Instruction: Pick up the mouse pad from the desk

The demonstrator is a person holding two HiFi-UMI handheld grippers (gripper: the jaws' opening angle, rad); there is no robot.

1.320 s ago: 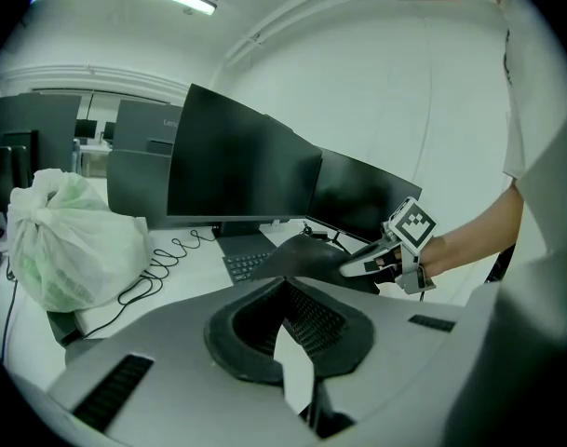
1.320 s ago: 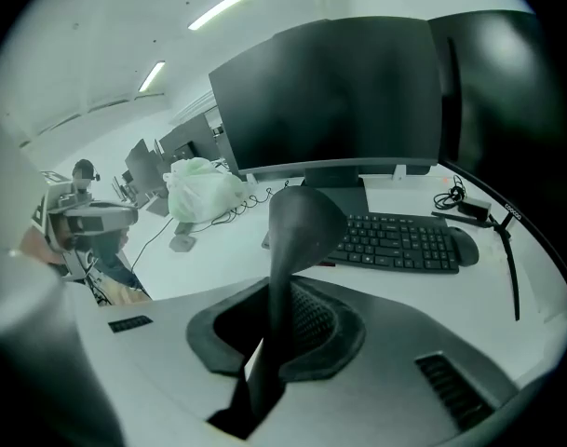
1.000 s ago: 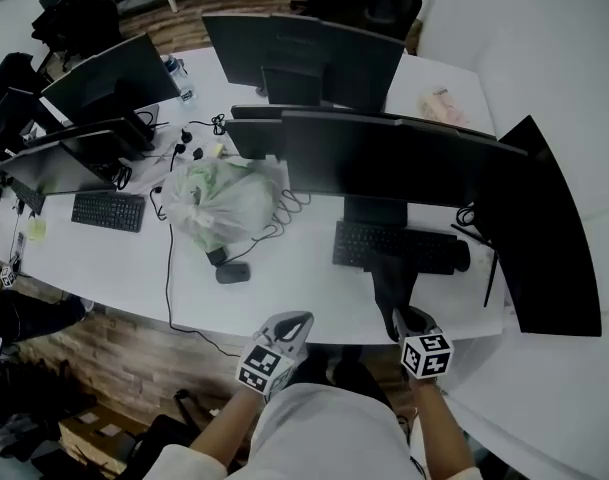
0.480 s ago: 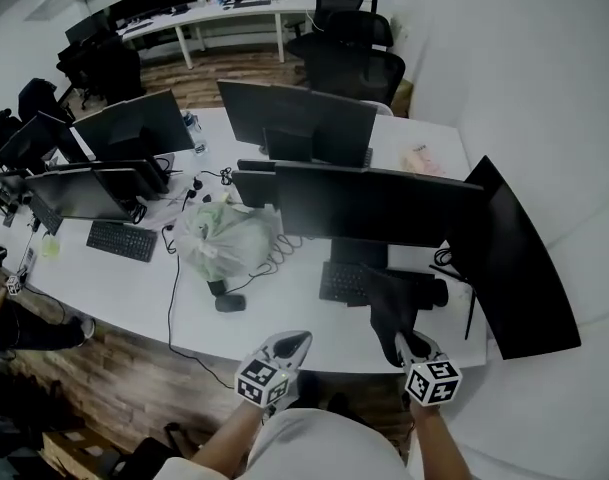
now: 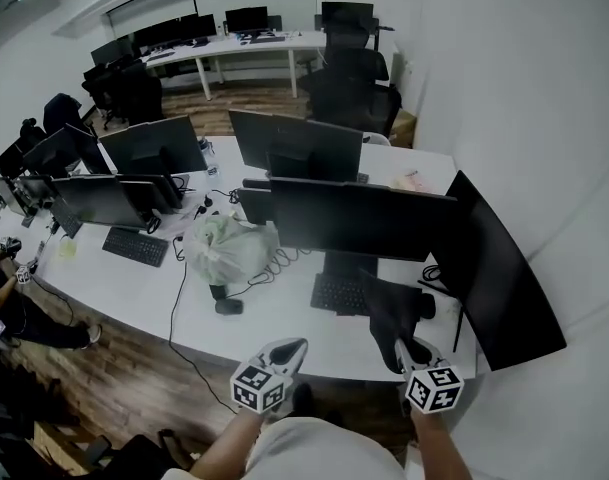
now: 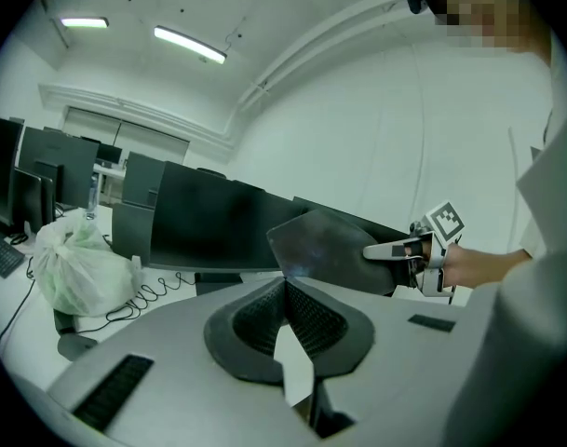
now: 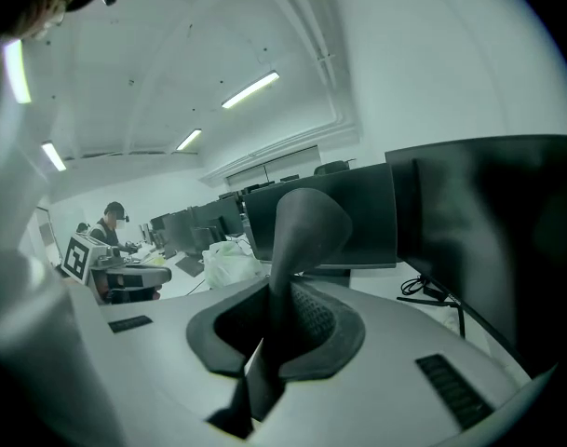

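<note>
— What is the right gripper (image 7: 281,291) pinching?
— Its jaws are clamping the mouse pad (image 7: 300,223): dark, thin and limp, curling upward in the air, off the desk (image 5: 284,320).
— And the left gripper (image 6: 284,285)?
— Its jaws are pressing together on nothing. Both cubes (image 5: 433,388) are showing black-and-white square markers.

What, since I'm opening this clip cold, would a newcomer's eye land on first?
The dark mouse pad stands out, pinched in the right gripper and held clear of the white desk near its front edge. To its left a pale plastic bag sits among cables, and a row of dark monitors crosses the desk behind.
</note>
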